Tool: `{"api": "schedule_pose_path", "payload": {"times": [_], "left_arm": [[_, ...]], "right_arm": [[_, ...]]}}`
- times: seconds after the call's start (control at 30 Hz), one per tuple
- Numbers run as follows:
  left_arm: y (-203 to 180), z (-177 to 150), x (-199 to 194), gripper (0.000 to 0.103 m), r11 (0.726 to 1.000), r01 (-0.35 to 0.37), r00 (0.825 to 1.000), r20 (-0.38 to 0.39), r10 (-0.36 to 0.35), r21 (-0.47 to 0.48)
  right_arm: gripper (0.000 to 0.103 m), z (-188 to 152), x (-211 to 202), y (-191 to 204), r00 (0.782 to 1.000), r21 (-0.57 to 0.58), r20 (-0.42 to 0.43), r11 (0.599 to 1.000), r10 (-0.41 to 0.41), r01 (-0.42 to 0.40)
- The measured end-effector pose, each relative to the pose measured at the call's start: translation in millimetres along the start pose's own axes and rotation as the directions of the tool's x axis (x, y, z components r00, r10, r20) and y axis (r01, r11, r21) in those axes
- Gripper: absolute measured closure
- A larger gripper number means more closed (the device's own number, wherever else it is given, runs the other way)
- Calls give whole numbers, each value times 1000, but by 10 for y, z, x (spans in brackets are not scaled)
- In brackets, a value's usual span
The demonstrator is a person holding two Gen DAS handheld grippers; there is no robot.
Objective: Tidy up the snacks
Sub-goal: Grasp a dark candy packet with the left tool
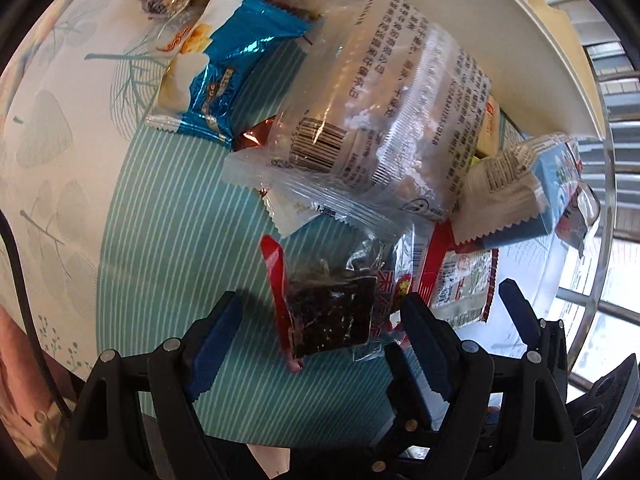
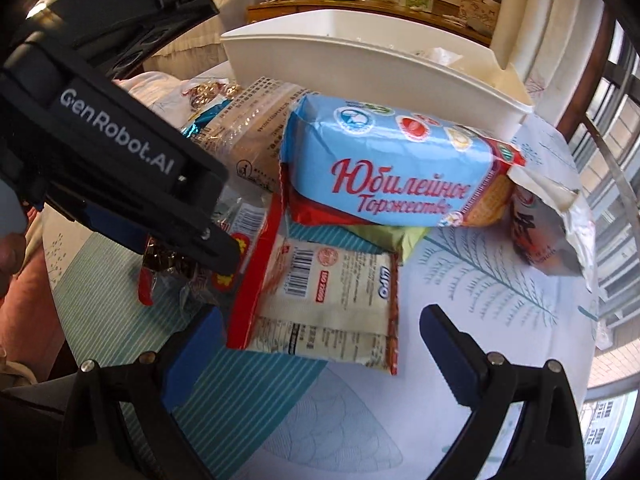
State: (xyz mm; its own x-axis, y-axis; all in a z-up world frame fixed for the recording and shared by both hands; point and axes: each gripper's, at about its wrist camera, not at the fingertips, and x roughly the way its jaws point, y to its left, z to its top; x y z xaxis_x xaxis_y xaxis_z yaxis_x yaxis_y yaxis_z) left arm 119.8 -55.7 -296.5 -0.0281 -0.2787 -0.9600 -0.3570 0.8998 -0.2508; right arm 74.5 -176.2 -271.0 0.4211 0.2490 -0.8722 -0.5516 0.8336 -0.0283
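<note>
Lying on the table: one light-blue biscuit pack (image 2: 384, 168), one red-edged white packet (image 2: 320, 300), one clear printed bag (image 1: 384, 92), one blue foil packet (image 1: 224, 64); one white plastic bin (image 2: 360, 64) is standing behind.

The left wrist camera is looking steeply down, close over the striped placemat (image 1: 160, 280) and the heap of snacks, its own left gripper (image 1: 316, 344) filling the lower edge. The right wrist camera is looking less steeply from beside it, taking in the white bin (image 2: 360, 68) and room beyond. Both are sharing the red-edged packet (image 1: 460, 280) (image 2: 320, 300) and blue biscuit pack (image 1: 556, 184) (image 2: 400, 168).
</note>
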Motion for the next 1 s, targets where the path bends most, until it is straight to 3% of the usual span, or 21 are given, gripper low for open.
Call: {"api": "schedule_pose_path", "payload": {"times": [0.2,0.33,0.57,1.0], "left_arm": [[-86,14,45,29,999,-52,999,-3,52,-12],[-158,45,46,50,992,-119,993,3,120,-34],[-65,85,47,54,993,-84,996,-13,83,-78],[427,-28,-321,61,988,-95,994,40,101,-124]], "right_arm": [[7,6,97,-18,998,-3,-25,998,63,-63],[8,26,115,-10,997,-14,-32,997,70,-70],[15,46,125,-33,998,-29,-46,998,48,-49],[31,143,123,50,996,-32,-94,999,4,-7]]}}
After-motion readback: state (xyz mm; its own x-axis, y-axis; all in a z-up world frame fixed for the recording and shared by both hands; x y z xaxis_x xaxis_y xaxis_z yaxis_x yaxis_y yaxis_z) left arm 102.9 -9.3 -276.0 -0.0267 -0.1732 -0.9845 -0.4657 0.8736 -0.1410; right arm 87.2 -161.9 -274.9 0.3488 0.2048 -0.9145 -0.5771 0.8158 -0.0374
